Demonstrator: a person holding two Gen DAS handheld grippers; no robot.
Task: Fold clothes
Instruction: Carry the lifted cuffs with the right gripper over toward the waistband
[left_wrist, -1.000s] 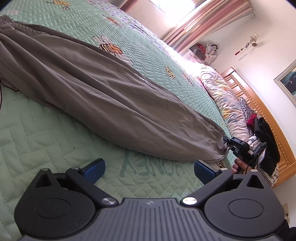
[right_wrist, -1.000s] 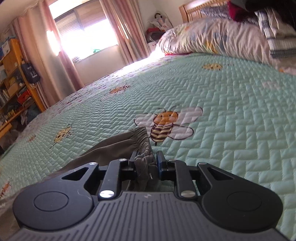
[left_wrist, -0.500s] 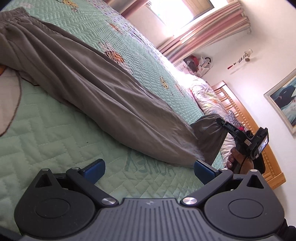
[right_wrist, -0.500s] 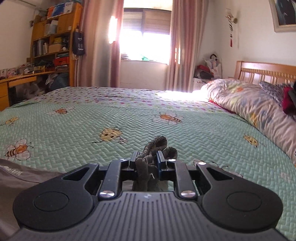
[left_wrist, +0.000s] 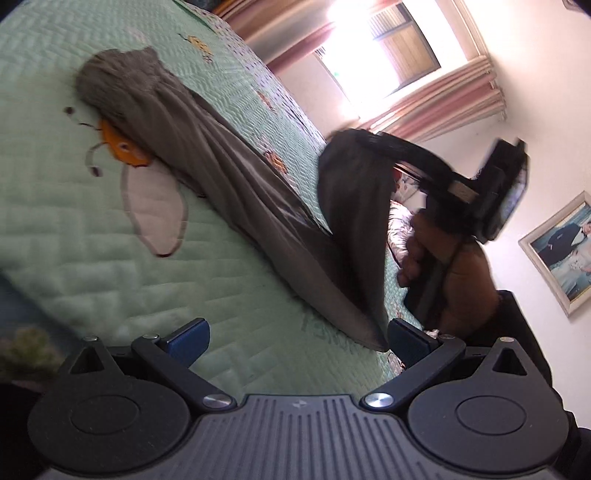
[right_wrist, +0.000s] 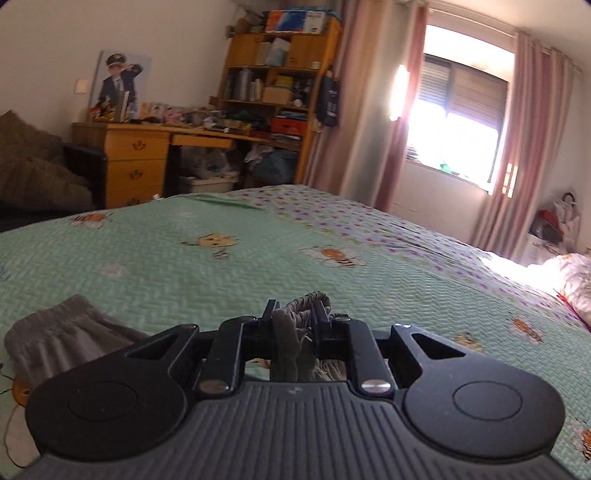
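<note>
Grey trousers (left_wrist: 221, 166) lie stretched along the green bee-print quilt (left_wrist: 74, 229). In the left wrist view my right gripper (left_wrist: 354, 138), held by a hand (left_wrist: 443, 251), is shut on one gathered elastic end and holds it lifted above the quilt, so the cloth hangs doubled over. The right wrist view shows that bunched end pinched in my right gripper (right_wrist: 295, 317), with the trousers' other elastic end (right_wrist: 66, 328) flat on the quilt at lower left. My left gripper (left_wrist: 295, 338) hovers open low over the quilt, its right pad (left_wrist: 406, 339) beside the trousers' bend, nothing between its pads.
A wooden desk (right_wrist: 136, 155) and a cluttered shelf (right_wrist: 277, 74) stand past the far side of the bed. The curtained window (right_wrist: 461, 122) is to the right, with pillows (right_wrist: 572, 277) at the bed's head. A framed picture (left_wrist: 561, 251) hangs on the wall.
My right gripper has lifted its end of the trousers off the quilt and swung it over toward the other end, so the cloth now doubles. My left gripper slid along the bed and stayed open.
</note>
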